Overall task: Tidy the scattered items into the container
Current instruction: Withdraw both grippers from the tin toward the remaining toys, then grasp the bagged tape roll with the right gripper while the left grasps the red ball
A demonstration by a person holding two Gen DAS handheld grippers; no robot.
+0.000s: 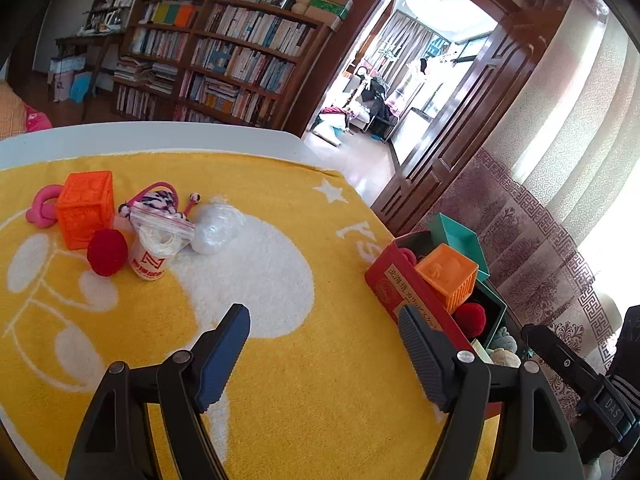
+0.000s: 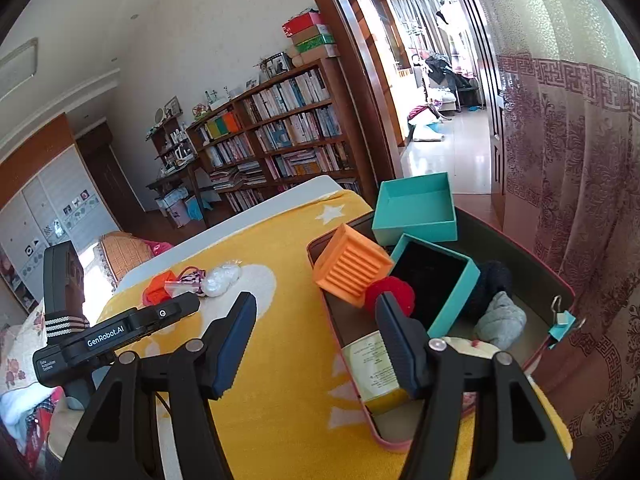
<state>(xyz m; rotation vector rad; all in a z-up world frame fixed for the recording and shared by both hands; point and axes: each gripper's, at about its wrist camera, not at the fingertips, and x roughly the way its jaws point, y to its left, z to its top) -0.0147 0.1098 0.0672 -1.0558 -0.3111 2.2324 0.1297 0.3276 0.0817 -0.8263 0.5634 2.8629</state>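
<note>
Two orange cubes [image 1: 85, 208], two red pompoms [image 1: 107, 252]

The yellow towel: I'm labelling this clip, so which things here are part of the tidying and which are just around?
Part of the job:
red tin
orange cube on the towel
red pompom
zip bag
white cup
pink ring
clear wrap ball

Just around:
bookcase
curtain
door

Fluffy yellow terry towel [image 1: 280, 360]; ribbed matt orange plastic cube [image 2: 352, 270].
</note>
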